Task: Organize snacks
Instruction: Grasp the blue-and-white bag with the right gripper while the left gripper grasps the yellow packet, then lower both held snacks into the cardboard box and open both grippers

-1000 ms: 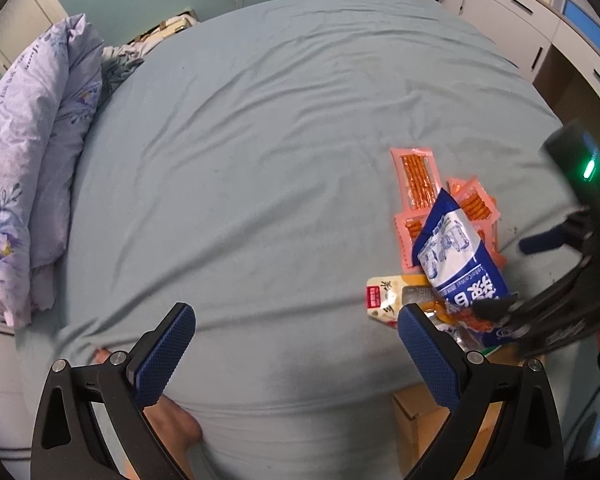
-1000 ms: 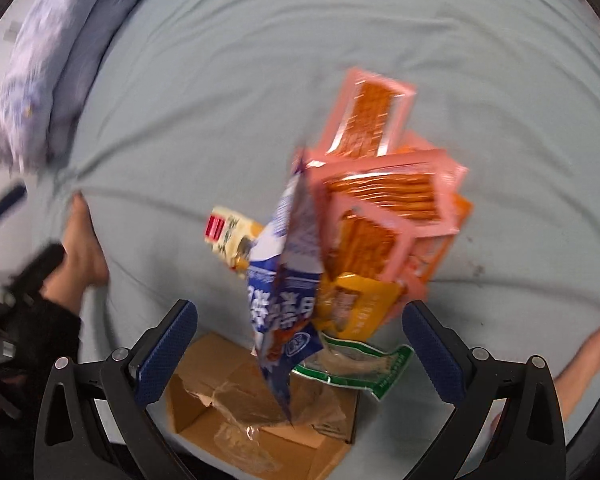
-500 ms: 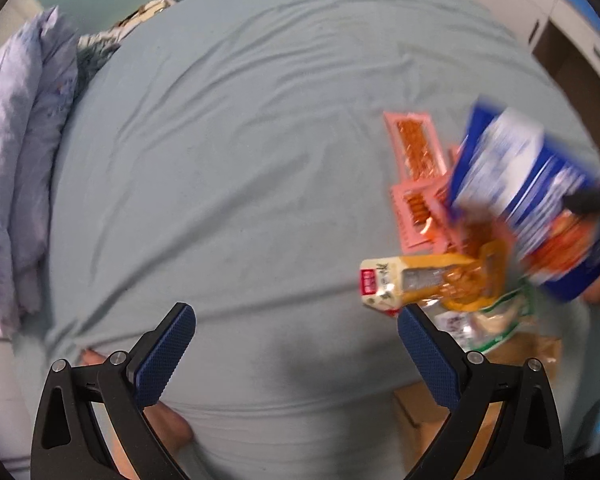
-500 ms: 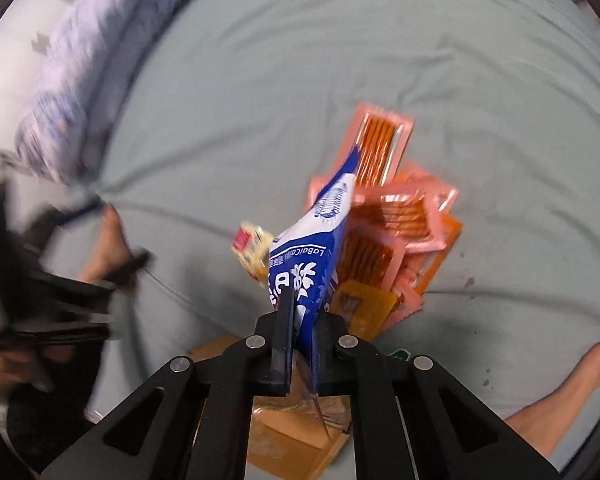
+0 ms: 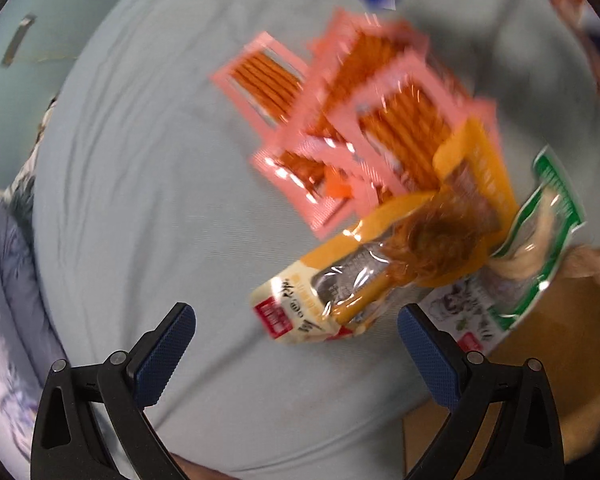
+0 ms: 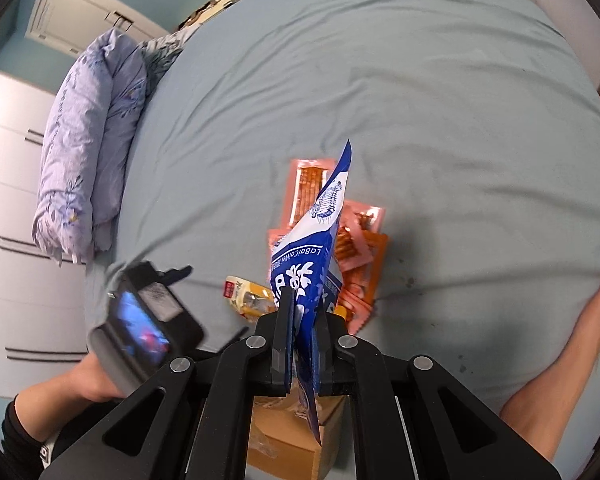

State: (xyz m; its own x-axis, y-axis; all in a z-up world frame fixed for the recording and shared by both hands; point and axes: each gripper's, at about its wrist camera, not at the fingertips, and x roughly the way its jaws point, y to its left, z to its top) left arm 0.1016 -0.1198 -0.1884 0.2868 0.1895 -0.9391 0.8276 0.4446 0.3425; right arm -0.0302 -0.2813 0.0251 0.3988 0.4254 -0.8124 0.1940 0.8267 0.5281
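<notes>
Bare bedsheet (image 6: 420, 92) lies open from 10 to 2 o'clock. The snack pile (image 5: 380, 152) crowds 1 o'clock in the left view; the cardboard box (image 5: 556, 344) blocks 3 o'clock.

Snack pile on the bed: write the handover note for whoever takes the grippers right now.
Right gripper: shut on the blue-and-white bag, lifted off the pile.
Left gripper: open, empty, hanging over the yellow packet.
On the bed sheet: pink stick packs, yellow packet and green-edged packet, all loose in one heap.
Cardboard box sits at the bed's near edge, under the right gripper.
Done: one bag picked up. Left: place it, probably into the box, then clear the heap.
</notes>
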